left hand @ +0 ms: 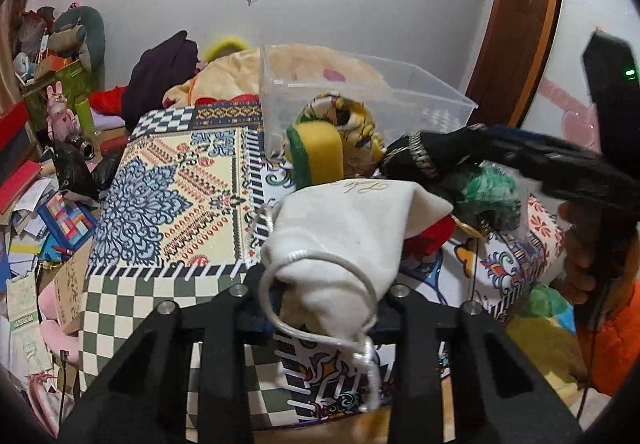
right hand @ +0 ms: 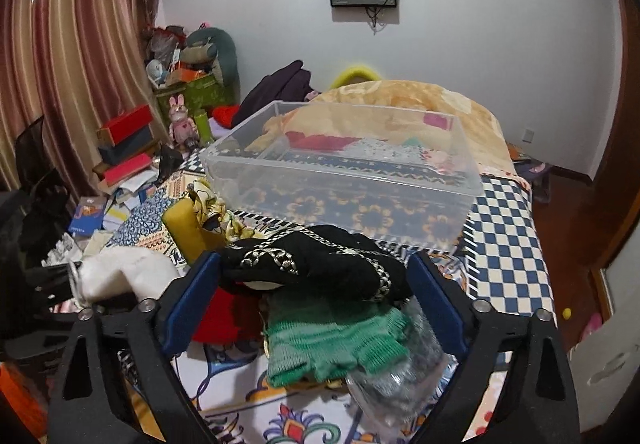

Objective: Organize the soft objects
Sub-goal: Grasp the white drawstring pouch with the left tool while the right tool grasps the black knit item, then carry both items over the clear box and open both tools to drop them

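Two grippers work over a patterned bedspread [left hand: 168,179]. On the left, the left gripper [left hand: 320,296] is clamped on a white drawstring pouch [left hand: 344,236], lifted above the cloth. To the right, the right gripper [right hand: 316,272] pinches a black embroidered fabric piece [right hand: 320,264] above a green knitted glove [right hand: 340,344]. Both seem mid-carry; next, each load likely goes forward into the empty clear plastic bin [right hand: 344,179].

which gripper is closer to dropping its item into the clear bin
Right, probably: the right gripper holds the black cloth just before the bin. The left gripper's pouch sits farther back.
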### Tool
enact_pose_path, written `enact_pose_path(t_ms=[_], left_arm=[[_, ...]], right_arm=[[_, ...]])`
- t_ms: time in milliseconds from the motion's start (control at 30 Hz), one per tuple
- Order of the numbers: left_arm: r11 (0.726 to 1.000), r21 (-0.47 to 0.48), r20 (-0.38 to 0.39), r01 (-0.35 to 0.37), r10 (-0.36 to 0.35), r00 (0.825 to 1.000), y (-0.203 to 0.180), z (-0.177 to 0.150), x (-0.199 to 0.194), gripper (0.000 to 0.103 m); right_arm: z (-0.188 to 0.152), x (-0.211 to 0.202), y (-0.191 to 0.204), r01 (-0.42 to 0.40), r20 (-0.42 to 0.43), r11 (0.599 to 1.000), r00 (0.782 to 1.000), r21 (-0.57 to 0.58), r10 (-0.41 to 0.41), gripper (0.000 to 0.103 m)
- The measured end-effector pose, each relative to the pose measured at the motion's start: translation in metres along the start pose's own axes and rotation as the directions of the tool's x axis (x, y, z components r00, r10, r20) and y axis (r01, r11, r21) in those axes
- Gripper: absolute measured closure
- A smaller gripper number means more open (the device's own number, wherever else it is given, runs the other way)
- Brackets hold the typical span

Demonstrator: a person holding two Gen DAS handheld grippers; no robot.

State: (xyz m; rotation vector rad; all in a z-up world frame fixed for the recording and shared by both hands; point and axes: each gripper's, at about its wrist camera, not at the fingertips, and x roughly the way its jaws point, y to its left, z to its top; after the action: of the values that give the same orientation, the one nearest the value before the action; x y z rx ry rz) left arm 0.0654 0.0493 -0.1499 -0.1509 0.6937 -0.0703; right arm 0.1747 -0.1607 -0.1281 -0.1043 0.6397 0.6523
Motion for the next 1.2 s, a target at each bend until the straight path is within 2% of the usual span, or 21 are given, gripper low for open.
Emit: enact_pose_path(t_ms=[100, 267, 467, 700, 833, 967, 1200], left_arm=[[1.000, -0.002, 0.024, -0.003, 0.003, 1.000, 0.001, 0.004, -0.008, 0.073], [1.000, -0.011, 0.056, 0.004, -0.004, 0.998, 0.003, 0.012, -0.019, 0.073], [1.000, -0.005, 0.085, -0.008, 0.008, 0.996, 0.000, 0.026, -0.028, 0.073], [1.000, -0.007, 0.151, -0.019, 0.020, 0.988, 0.001, 0.060, -0.041, 0.073], [1.000, -0.025, 0.182, 0.000, 0.005, 0.983, 0.004, 0.081, -0.043, 0.073], [0.999, 0.000, 0.211, -0.032, 0.031, 0.977, -0.001, 0.101, -0.041, 0.073], [0.999, 0.025, 0.203, -0.035, 0.030, 0.979, -0.007, 0.130, -0.024, 0.073]], right_arm=[[-0.001, 0.007, -0.001, -0.007, -0.020, 1.000, 1.000, 0.002, 0.007, 0.030], [-0.004, 0.009, -0.001, -0.007, -0.036, 1.000, 0.999, -0.005, 0.007, 0.062], [-0.001, 0.002, -0.005, -0.009, -0.015, 1.000, 1.000, 0.009, 0.010, 0.084], [0.009, -0.024, -0.011, -0.002, 0.062, 1.000, 0.998, 0.022, 0.001, 0.090], [0.019, -0.041, -0.019, 0.004, 0.112, 0.999, 0.994, 0.049, -0.010, 0.093], [0.028, -0.053, -0.025, 0.023, 0.154, 0.998, 0.988, 0.054, -0.031, 0.093], [0.043, -0.061, -0.029, 0.048, 0.206, 0.997, 0.977, 0.055, -0.059, 0.097]])
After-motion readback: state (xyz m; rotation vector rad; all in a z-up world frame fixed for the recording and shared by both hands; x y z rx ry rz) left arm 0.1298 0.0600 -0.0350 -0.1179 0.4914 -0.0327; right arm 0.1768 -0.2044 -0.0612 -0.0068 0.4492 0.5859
